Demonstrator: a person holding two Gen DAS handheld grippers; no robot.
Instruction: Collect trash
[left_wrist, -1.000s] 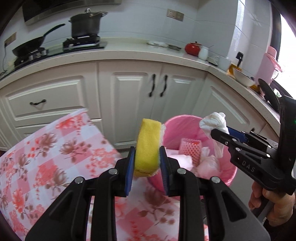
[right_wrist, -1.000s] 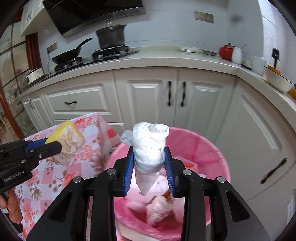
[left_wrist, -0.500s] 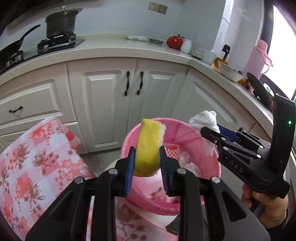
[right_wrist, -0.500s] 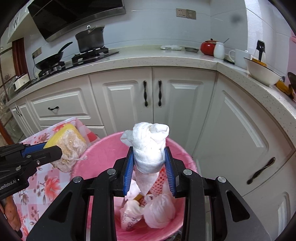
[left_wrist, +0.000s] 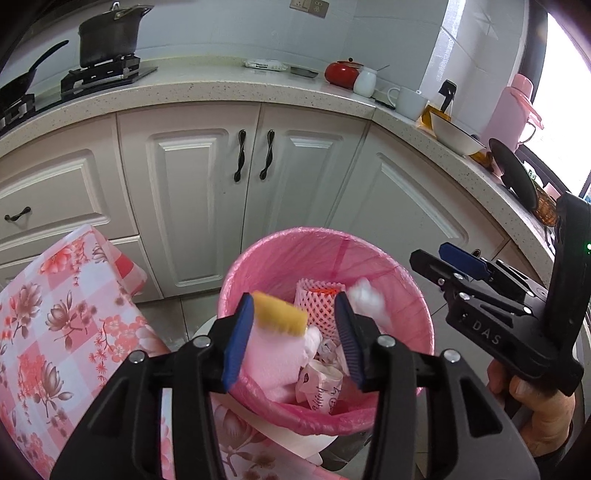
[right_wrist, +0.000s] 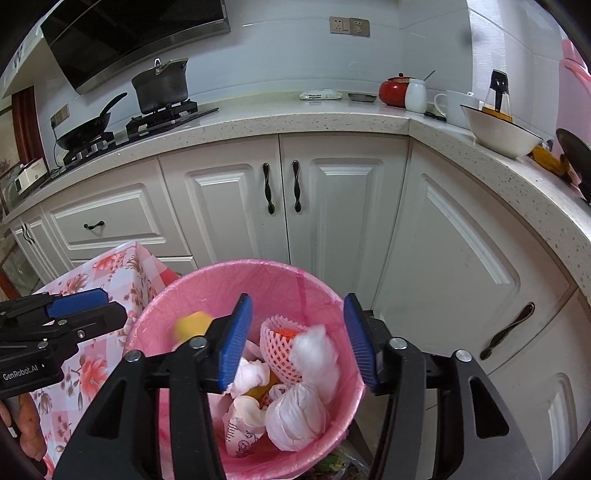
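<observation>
A bin lined with a pink bag (left_wrist: 402, 280) (right_wrist: 207, 288) stands on the floor below both grippers. My left gripper (left_wrist: 293, 332) is open over it; the yellow sponge (left_wrist: 280, 312) is blurred, falling free between the fingers, and shows yellow in the right wrist view (right_wrist: 192, 326). My right gripper (right_wrist: 299, 336) is open too; the white tissue wad (right_wrist: 314, 350) is blurred in mid-fall into the bin, also seen in the left wrist view (left_wrist: 365, 295). A pink foam fruit net (right_wrist: 277, 339), crumpled tissues and a printed wrapper (right_wrist: 240, 432) lie inside.
A table with a pink floral cloth (left_wrist: 55, 325) (right_wrist: 110, 273) stands left of the bin. White cabinets (right_wrist: 332, 221) and a speckled counter (right_wrist: 498, 162) wrap around behind and right, carrying a bowl (right_wrist: 498, 133), a pot (right_wrist: 160, 86) and a pan.
Both grippers moved over the bin and opened. The sponge left the left gripper and the tissue wad left the right gripper; both are dropping into the bin.
</observation>
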